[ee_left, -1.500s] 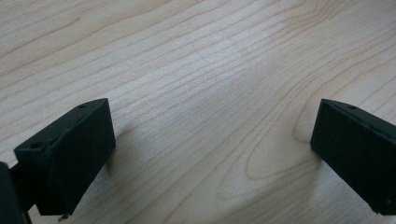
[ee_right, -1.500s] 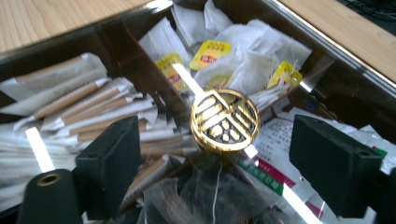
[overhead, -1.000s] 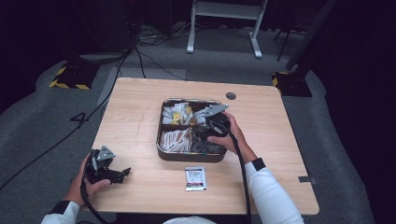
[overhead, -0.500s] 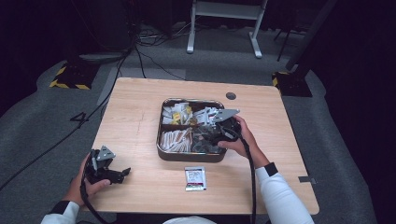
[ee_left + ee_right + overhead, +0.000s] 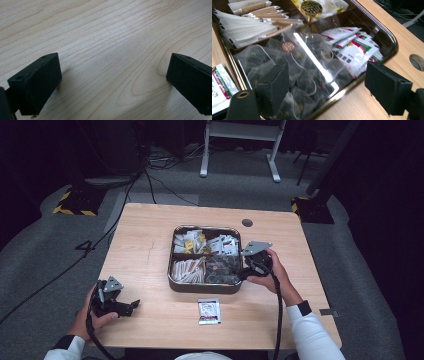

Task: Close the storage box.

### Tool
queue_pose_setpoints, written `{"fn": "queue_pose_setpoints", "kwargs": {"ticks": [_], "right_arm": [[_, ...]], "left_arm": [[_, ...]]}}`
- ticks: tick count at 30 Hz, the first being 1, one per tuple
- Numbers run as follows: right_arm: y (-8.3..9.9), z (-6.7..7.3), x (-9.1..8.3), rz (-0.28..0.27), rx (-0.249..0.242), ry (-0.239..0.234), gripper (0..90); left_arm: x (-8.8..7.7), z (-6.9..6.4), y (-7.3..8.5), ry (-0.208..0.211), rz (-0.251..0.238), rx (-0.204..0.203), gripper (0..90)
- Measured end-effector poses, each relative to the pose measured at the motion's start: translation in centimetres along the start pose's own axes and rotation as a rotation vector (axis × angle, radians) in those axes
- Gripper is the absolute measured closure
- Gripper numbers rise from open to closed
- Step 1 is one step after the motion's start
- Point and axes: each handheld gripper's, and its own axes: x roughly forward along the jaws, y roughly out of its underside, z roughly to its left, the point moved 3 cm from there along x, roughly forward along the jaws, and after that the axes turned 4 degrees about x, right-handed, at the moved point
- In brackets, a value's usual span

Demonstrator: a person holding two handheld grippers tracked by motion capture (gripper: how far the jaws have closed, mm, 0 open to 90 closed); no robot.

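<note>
Right gripper [image 5: 246, 270] at right edge of metal tray [image 5: 172, 279], jaws spread wide, empty, aimed down into near-right compartment. Left gripper [image 5: 131, 305] resting low on tabletop [image 5: 145, 245] at near left, well apart from tray, jaws open with bare wood between them in left gripper view.

Target, judged from reach: clear tea bag sachets [image 5: 307, 75] heaped in near-right compartment, just in front of right jaws. Dark contents, strings and small round tags visible through film. Red-and-white sachets [image 5: 352, 47] in far-right compartment, paper stick packets [image 5: 254, 22] in near-left compartment, yellow items far left. One loose packet [image 5: 209, 311] flat on tabletop just near of tray.

Handling, as judgement: very light, soft, crinkly film, glossy so likely slippery; contents crushable, so gentle squeeze. Pile loose and overlapping, strings tangled, so risk of lifting two or dragging a neighbour. Best hold: raised corner or sealed edge of topmost sachet, pinched across thin film, not across bulging middle. Left jaw tip already touching or just over pile near tray wall; exact contact hard to tell. Tray wall close, little room on that side.
</note>
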Motion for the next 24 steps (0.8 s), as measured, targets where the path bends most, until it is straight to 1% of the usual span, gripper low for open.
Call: {"fn": "queue_pose_setpoints", "kwargs": {"ticks": [2,6,10,17,19,24], "right_arm": [[0.6,-0.3,-0.6,0.000,0.009,0.009,20.6],[1.2,-0.6,-1.0,0.001,0.012,0.013,20.5],[2.2,-1.0,-1.6,0.010,0.021,0.029,20.7],[3.2,-1.3,-2.0,0.020,0.021,0.048,20.8],[3.5,-1.3,-2.2,0.023,0.026,0.046,20.4],[4.3,-1.6,-2.8,0.024,0.036,0.058,20.4]], "left_arm": [[0.0,0.0,0.0,0.000,0.000,0.000,0.1],[0.0,0.0,0.0,0.000,0.000,0.000,0.1],[0.0,0.0,0.0,0.000,0.000,0.000,0.1],[0.0,0.0,0.0,0.001,0.000,0.000,0.1],[0.0,0.0,0.0,0.001,0.000,0.000,0.1],[0.0,0.0,0.0,0.001,0.000,0.000,0.1]]}}
